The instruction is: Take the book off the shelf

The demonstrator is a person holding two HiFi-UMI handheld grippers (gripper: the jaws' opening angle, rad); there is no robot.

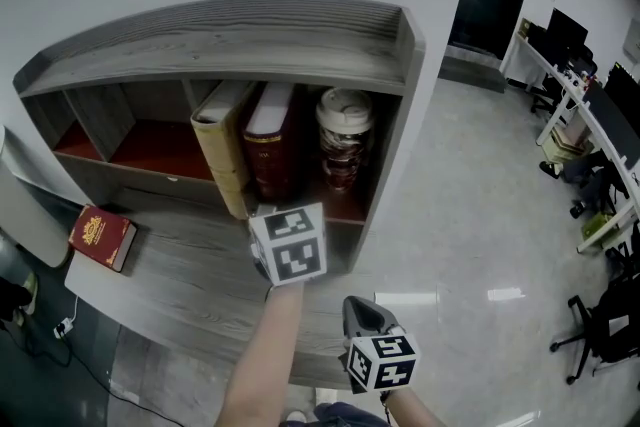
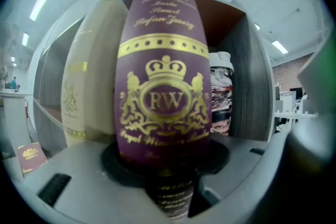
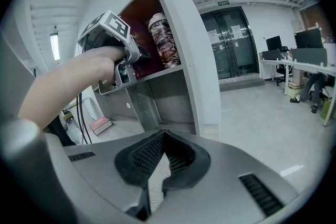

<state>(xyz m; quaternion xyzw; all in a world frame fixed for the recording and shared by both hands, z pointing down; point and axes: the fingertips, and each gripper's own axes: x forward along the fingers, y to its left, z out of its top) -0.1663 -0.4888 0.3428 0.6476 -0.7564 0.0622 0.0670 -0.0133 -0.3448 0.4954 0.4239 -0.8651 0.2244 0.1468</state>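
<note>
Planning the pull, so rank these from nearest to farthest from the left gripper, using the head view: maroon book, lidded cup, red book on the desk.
1. maroon book: clamped between the jaws of the left gripper, upright in the shelf.
2. lidded cup: same compartment, just right of that book.
3. red book: flat on the desk, far to the left.

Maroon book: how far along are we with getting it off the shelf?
Done: the left hand-held gripper is clamped on the maroon book at its spine. In hand: only that grip; the book stands upright in the shelf, between the cream book and the cup. Left: pull it clear. The right hand-held gripper is shut, empty.
</note>
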